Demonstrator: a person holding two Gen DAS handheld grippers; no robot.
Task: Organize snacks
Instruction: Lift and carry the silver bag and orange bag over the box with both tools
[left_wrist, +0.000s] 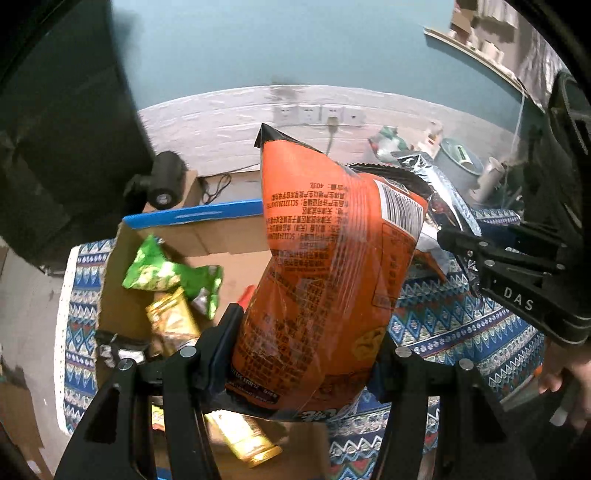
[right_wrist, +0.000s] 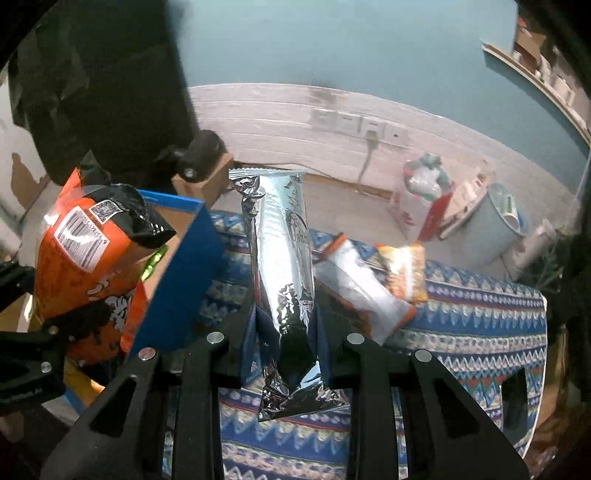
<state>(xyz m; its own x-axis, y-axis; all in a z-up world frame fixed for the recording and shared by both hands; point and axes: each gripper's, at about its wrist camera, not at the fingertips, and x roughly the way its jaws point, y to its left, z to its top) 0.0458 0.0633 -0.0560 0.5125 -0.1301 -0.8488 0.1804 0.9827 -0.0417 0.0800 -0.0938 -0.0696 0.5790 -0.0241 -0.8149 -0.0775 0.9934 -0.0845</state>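
We see the left claw (left_wrist: 306, 354) clamped low on a light, crushable orange bag (left_wrist: 332, 258); the right claw (right_wrist: 284, 343) pinches a slippery, probably soft foil pack (right_wrist: 280, 258) centre-frame.

An orange chip bag (left_wrist: 325, 266), barcode side showing, stands upright above the open cardboard box (left_wrist: 221, 236), which holds a green snack pack (left_wrist: 155, 269) and gold packets (left_wrist: 173, 321). A silver foil bag (right_wrist: 280, 273) stands upright; two more packets (right_wrist: 373, 291) lie on the patterned cloth.

R gripper (right_wrist: 282, 332) clamps silver snack bag (right_wrist: 279, 258) upright over patterned cloth (right_wrist: 480, 325); orange bag (right_wrist: 85, 258) at left.
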